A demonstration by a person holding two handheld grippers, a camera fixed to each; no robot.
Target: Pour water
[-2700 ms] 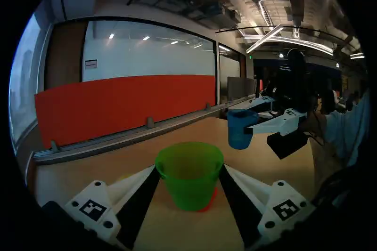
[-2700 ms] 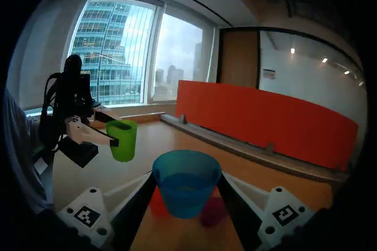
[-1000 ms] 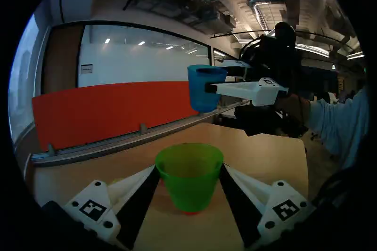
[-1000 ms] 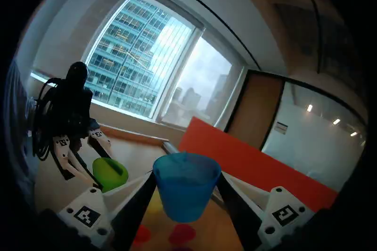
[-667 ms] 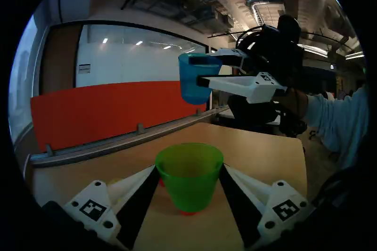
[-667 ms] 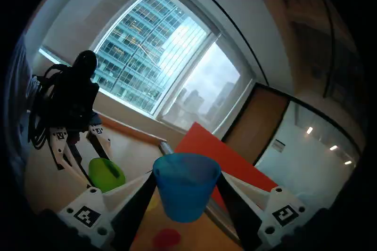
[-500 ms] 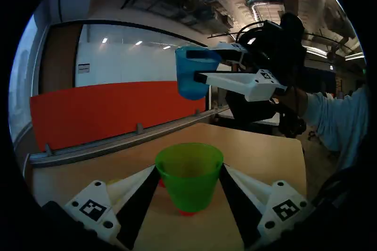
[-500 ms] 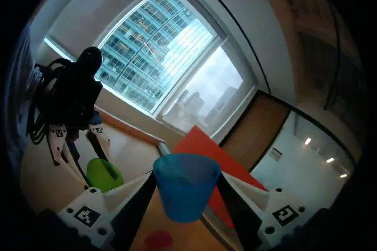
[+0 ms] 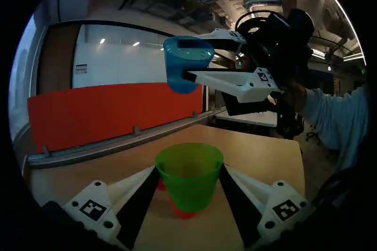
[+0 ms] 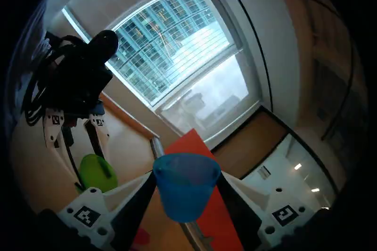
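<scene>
Blue cup [image 9: 185,65] higher, within right gripper [image 10: 186,178]

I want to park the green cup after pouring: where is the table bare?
Bare wood lies right of the green cup, out to the table edge, and left of it, up to the rail below the orange partition. Crowded: under the cup, where a red disc lies, and above, where the right gripper holds the blue cup.

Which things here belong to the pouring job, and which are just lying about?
In the job: blue plastic cup in the right gripper; green plastic cup in the left gripper.
Lying about: red round object on the wooden table; orange partition panel.
</scene>
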